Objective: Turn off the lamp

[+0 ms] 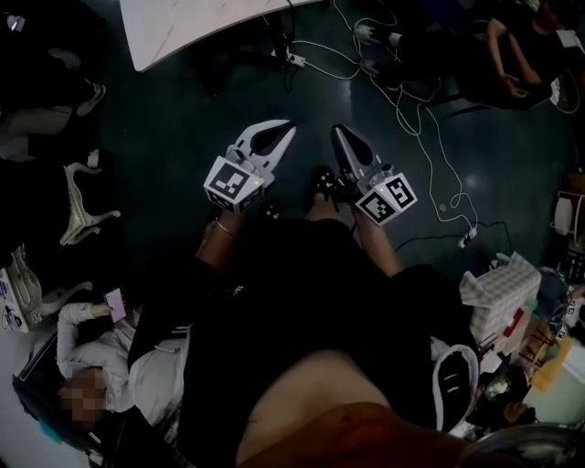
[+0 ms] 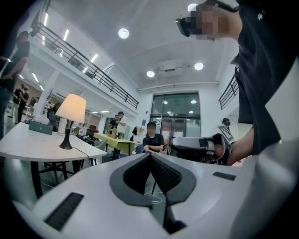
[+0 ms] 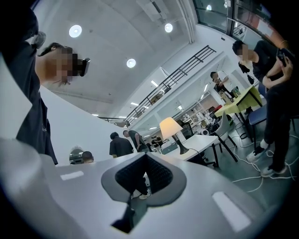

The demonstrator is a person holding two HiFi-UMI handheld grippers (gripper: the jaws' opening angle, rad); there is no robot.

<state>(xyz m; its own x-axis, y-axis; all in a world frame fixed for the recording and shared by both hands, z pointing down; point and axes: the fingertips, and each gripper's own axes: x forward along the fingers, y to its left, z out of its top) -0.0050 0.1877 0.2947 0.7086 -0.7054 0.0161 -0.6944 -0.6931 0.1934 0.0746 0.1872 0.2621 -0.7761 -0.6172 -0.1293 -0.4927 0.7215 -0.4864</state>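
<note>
The lamp (image 2: 70, 116) is lit, with a cream shade on a dark stem, and stands on a white table (image 2: 28, 144) far to the left in the left gripper view. In the right gripper view the lamp (image 3: 171, 130) shows right of centre on that table (image 3: 205, 141), its cord trailing off. Both grippers are well short of it, held side by side over the dark floor. My left gripper (image 1: 287, 127) has its jaws shut with nothing between them. My right gripper (image 1: 338, 131) is also shut and empty. The head view shows only the table corner (image 1: 183, 27).
White cables (image 1: 411, 101) and a power strip (image 1: 294, 58) lie on the floor ahead. A person sits at lower left (image 1: 101, 347), another at upper right (image 1: 512, 64). Bags and boxes (image 1: 503, 302) crowd the right side. More people stand and sit beyond the table (image 2: 153, 138).
</note>
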